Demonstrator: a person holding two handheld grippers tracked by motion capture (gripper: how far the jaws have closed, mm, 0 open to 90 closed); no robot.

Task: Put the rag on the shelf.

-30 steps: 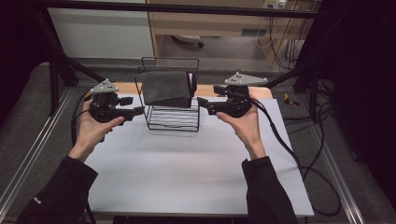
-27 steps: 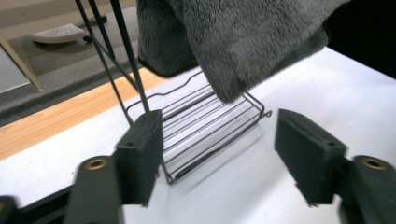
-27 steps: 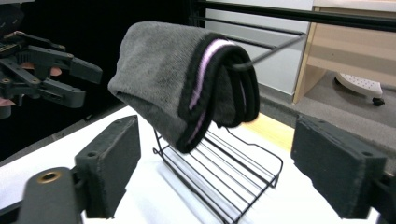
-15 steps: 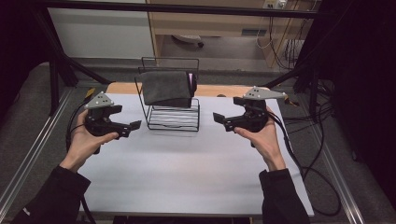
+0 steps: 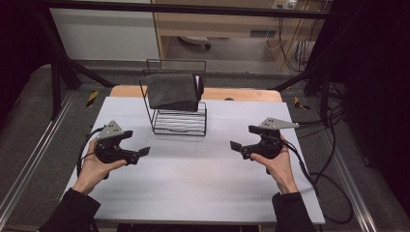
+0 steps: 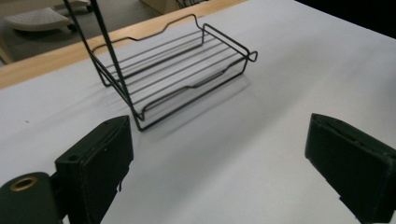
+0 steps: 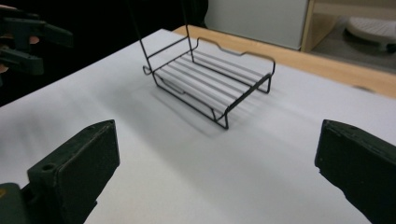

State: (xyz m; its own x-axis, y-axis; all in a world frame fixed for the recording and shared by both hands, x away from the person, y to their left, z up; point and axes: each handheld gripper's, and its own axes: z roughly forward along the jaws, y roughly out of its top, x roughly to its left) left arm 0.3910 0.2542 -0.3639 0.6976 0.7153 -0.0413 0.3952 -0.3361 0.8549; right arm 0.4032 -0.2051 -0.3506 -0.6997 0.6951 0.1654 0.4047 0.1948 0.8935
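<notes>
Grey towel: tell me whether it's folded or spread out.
Folded: the grey towel hangs as a compact doubled rectangle over the wire rack's top rail.

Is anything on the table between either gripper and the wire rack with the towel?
Nothing visible. Bare white table lies between the open left gripper, the open right gripper and the wire rack with its grey towel.

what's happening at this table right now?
A person holds a gripper in each hand over the white table. The left gripper and right gripper have just been opening, with nothing between their jaws. They sit either side of a black wire rack, clear of it. A dark grey cloth hangs over its top bar.
</notes>
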